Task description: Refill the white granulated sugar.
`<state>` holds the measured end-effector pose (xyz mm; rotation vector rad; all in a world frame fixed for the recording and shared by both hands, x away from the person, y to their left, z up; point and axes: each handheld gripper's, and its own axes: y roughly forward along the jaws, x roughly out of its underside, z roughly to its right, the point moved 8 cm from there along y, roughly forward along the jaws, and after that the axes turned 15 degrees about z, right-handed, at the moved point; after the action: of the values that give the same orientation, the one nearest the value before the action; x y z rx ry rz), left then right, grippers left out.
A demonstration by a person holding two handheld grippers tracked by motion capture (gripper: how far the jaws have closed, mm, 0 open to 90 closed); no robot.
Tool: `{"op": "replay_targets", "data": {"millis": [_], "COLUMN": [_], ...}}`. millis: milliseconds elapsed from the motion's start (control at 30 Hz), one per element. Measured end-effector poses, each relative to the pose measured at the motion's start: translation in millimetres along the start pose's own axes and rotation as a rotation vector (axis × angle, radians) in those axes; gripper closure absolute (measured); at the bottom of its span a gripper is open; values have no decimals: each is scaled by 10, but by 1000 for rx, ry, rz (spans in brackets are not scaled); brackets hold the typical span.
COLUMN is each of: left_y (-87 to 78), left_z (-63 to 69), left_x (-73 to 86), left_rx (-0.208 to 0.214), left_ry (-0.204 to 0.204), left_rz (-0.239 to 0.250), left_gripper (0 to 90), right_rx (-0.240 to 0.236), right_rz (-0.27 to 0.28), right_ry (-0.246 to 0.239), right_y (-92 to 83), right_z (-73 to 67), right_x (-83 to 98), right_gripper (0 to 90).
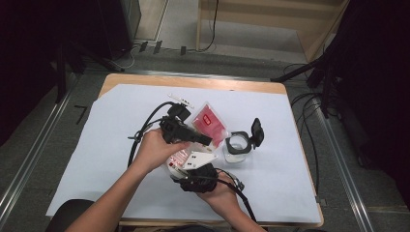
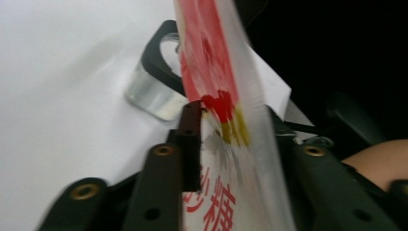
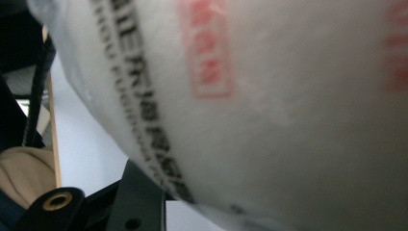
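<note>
High view, left gripper (image 1: pixel 205 140) jaws apart around sugar bag (image 1: pixel 209 122), right gripper (image 1: pixel 180 170) clamping it.

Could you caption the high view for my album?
Two hand-held grippers work a sugar bag beside an open clear jar.

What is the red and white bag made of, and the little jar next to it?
The bag looks like thin, shiny plastic film: it is partly see-through and glossy, with red print. The jar seems to be clear glass or hard plastic, hard to tell which, with a black, probably plastic, flip lid standing open.
</note>
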<state>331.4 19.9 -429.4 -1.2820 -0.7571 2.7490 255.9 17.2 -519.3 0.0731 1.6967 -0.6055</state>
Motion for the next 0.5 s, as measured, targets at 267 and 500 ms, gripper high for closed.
{"op": "replay_targets", "data": {"millis": [267,500], "left_y": [-2,-57], "left_z": [-38,-26], "left_x": [-29,-64], "left_rx": [-41,-44], "left_ry": [19,24], "left_rz": [3,16], "left_gripper": [569,614], "right_rx": [20,28], "right_rz": [35,81], "right_ry": [74,174], "right_y": [-17,-66], "right_z": [46,134], "right_x": [-26,-60], "right_gripper": [601,601]}}
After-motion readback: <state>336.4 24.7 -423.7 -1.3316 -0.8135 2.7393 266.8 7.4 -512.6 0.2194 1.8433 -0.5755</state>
